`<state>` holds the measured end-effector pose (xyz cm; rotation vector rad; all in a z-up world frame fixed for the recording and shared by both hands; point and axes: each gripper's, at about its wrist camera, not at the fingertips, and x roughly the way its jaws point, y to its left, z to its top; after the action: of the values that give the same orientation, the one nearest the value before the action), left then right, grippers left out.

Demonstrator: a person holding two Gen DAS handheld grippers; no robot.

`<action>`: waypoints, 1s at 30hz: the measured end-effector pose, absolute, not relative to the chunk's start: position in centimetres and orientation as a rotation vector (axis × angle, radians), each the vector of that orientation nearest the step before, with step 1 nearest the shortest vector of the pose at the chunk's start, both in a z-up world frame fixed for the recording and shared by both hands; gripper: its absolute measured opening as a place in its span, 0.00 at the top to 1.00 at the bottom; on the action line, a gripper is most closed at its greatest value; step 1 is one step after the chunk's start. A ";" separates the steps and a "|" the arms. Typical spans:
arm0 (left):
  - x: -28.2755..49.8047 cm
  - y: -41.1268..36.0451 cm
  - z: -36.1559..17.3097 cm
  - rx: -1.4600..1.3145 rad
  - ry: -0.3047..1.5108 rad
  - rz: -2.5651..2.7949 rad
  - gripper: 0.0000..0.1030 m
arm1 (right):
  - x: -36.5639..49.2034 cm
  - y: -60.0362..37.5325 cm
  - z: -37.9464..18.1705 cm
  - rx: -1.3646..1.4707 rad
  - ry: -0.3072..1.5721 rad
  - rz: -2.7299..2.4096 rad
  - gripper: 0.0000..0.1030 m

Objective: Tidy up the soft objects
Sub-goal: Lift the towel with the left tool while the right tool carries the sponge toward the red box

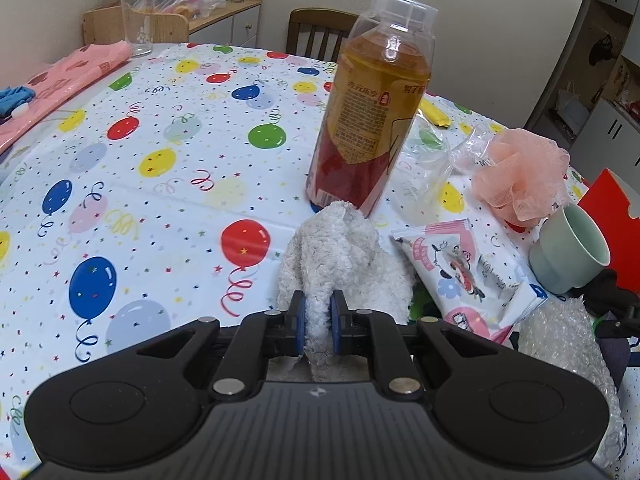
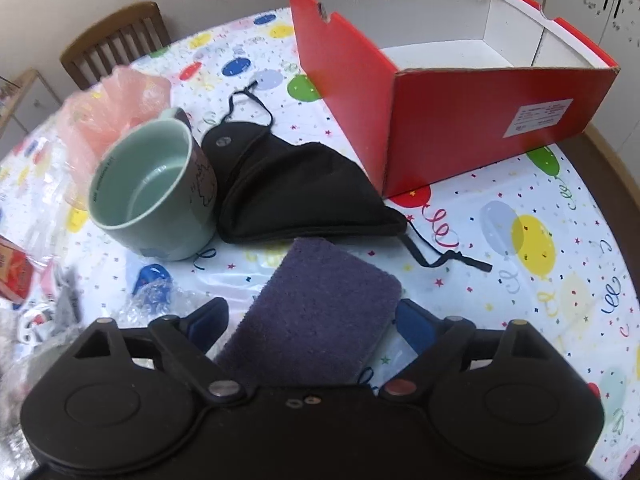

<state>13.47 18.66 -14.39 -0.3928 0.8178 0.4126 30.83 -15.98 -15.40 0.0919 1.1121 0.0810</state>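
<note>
Hiding the white fluffy cloth's (image 1: 340, 256) pinched fold, left gripper (image 1: 318, 316).

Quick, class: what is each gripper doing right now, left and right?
Left gripper: shut on the white fluffy cloth.
Right gripper: open, its jaws standing either side of the purple towel, not gripping it.

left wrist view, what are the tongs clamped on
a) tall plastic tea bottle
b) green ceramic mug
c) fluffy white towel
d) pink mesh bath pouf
c: the left tongs are shut on a fold of the fluffy white towel, its pile squeezed between the blue pads.
</note>
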 end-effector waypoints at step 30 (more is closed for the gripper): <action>6.7 16.1 -5.4 -0.369 0.649 0.244 0.88 | 24.5 -22.4 -9.4 0.094 1.053 0.353 0.83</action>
<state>6.66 16.08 -5.39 -0.3687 0.6489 0.2437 24.49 -22.45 -9.43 0.0945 1.0531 0.3534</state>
